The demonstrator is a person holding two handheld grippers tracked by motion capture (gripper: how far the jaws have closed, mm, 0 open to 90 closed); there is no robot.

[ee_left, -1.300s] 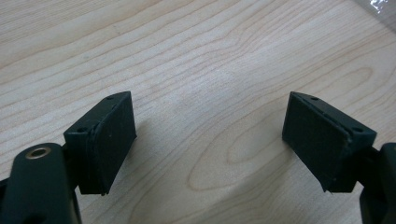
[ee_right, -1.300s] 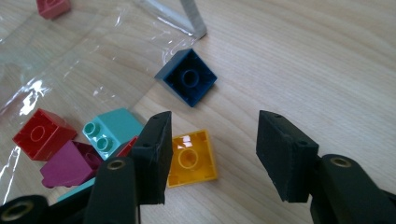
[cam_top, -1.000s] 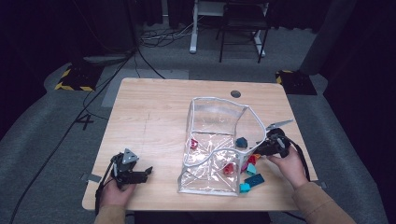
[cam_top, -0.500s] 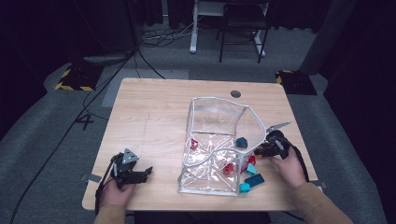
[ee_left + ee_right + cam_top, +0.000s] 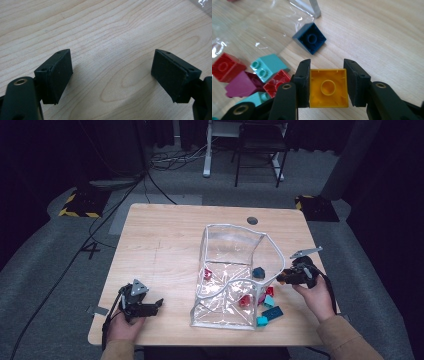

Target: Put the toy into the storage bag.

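Two claws are in play. Our right claw point(image 5: 327, 86) pinches a yellow block point(image 5: 328, 88), hollow underside up, a round tube in its square cavity, glossy plastic between matte black pads. We hold it just above the table point(image 5: 165, 240) at the right side of the clear bag point(image 5: 232, 275), a crinkly film pouch with pale edging. A navy block point(image 5: 310, 38) lies just ahead, open side up; red point(image 5: 225, 67), teal point(image 5: 267, 67) and magenta blocks point(image 5: 242, 86) cluster nearby. Our left claw point(image 5: 111, 75) is spread wide over bare light wood grain. Grey carpet, cables and black-yellow hazard tape point(image 5: 77, 205) surround the table. No writing can be read.
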